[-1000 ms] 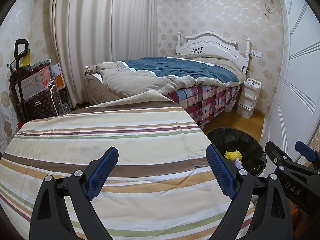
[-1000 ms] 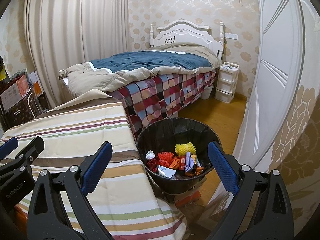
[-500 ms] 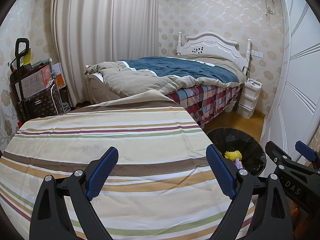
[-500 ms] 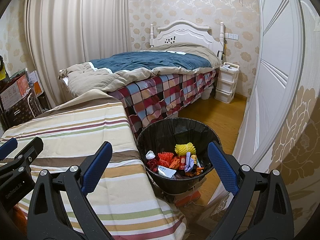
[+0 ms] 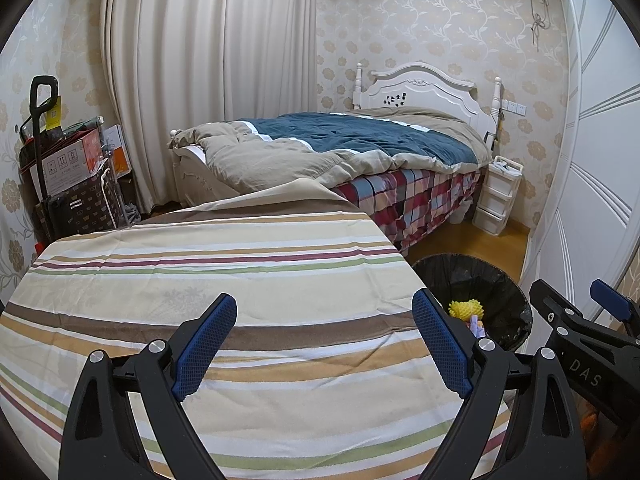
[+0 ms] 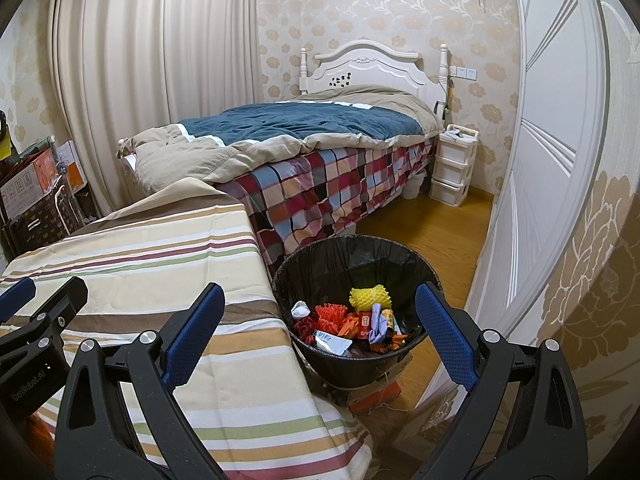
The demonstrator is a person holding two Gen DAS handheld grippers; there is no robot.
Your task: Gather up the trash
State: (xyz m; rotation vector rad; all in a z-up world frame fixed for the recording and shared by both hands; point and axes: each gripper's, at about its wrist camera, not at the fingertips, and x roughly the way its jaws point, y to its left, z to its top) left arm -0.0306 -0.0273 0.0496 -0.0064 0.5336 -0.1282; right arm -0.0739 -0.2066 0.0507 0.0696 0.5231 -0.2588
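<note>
The round black bin lined with a black plastic bag (image 6: 356, 264) stands upright on the wooden floor (image 6: 440, 232), mouth upward, just beside the table's right edge. Inside lies mixed trash: a yellow foam fruit net (image 6: 370, 296), orange-red crinkled wrappers (image 6: 332, 314) and a white crumpled scrap (image 6: 300, 310). The striped cloth covering the table (image 5: 224, 280) runs its stripes across both views. The left gripper (image 5: 324, 344) and right gripper (image 6: 320, 330) both hang spread wide, holding nothing. Behind stands a white-framed bed with blue-and-tan quilt (image 5: 340, 140).
</note>
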